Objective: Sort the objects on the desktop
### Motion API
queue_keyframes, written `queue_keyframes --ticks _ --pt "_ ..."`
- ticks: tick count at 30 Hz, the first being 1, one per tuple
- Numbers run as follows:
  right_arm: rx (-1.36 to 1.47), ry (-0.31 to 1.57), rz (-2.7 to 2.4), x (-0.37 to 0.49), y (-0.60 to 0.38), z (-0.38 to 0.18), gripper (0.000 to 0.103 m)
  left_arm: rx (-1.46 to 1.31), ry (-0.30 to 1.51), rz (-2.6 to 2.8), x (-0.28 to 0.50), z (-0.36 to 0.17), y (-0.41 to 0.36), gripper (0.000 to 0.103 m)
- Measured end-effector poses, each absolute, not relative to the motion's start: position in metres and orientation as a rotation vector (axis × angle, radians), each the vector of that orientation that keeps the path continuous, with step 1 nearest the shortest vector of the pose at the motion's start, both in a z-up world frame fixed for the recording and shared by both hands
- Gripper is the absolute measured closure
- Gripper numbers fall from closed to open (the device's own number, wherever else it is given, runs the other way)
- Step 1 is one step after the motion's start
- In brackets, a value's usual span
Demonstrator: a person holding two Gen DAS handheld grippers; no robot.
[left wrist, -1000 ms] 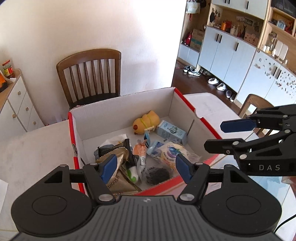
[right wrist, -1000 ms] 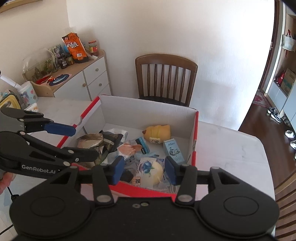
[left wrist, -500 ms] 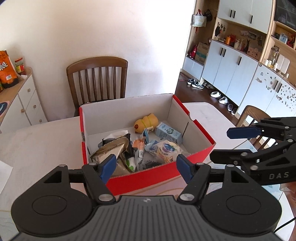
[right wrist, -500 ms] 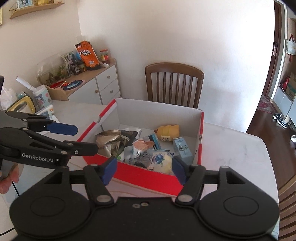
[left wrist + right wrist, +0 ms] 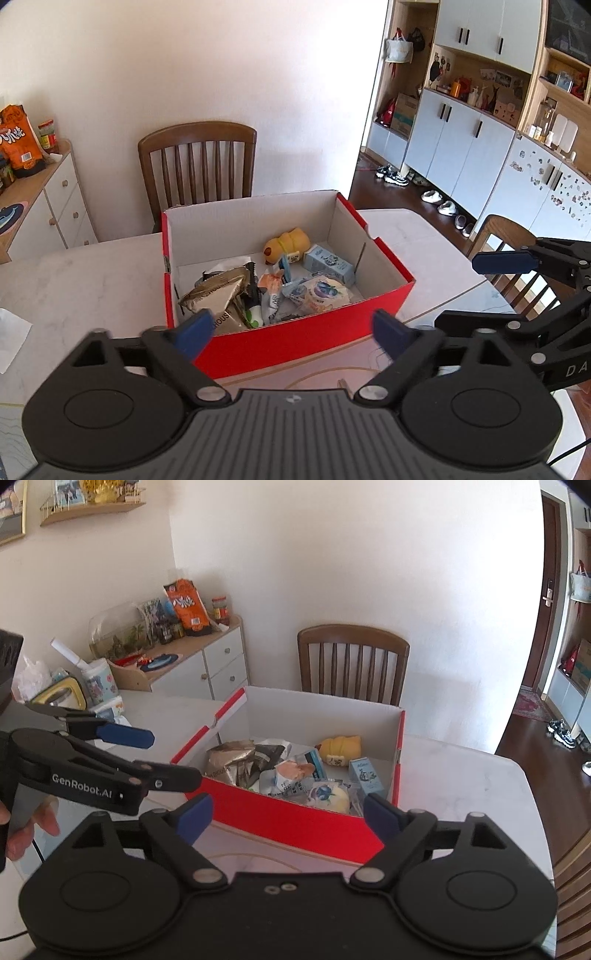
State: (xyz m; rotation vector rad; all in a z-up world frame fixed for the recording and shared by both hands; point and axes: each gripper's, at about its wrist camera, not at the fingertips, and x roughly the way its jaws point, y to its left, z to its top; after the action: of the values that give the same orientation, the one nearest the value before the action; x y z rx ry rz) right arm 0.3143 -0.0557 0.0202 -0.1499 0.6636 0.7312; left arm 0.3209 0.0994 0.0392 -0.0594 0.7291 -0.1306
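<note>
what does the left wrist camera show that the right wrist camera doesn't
Only the left wrist view shows the tall cabinets, the shoes on the floor and a second chair. Only the right wrist view shows the wall shelf, the glass tank and a hand holding the left gripper. Both show the red box of packets, the yellow toy, the far chair, the orange bag, and both grippers opening, nothing between their fingers.

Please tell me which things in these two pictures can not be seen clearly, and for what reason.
- Left wrist view: the near floor of the red box is hidden behind its front wall.
- Both views: the items lying under the gold bag are covered by the pile.
- Right wrist view: the print on the small blue carton is too small to read.
- Left wrist view: the right gripper is cut off by the right edge.
</note>
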Motion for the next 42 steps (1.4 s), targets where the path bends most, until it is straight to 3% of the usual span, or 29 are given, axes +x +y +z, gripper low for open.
queue_keyframes --ticks 42 --pt "-0.104 0.695 0.699 0.302 -0.074 0.013 0.01 -0.005 0.727 -0.065 0.285 0.036 0.08 0.0"
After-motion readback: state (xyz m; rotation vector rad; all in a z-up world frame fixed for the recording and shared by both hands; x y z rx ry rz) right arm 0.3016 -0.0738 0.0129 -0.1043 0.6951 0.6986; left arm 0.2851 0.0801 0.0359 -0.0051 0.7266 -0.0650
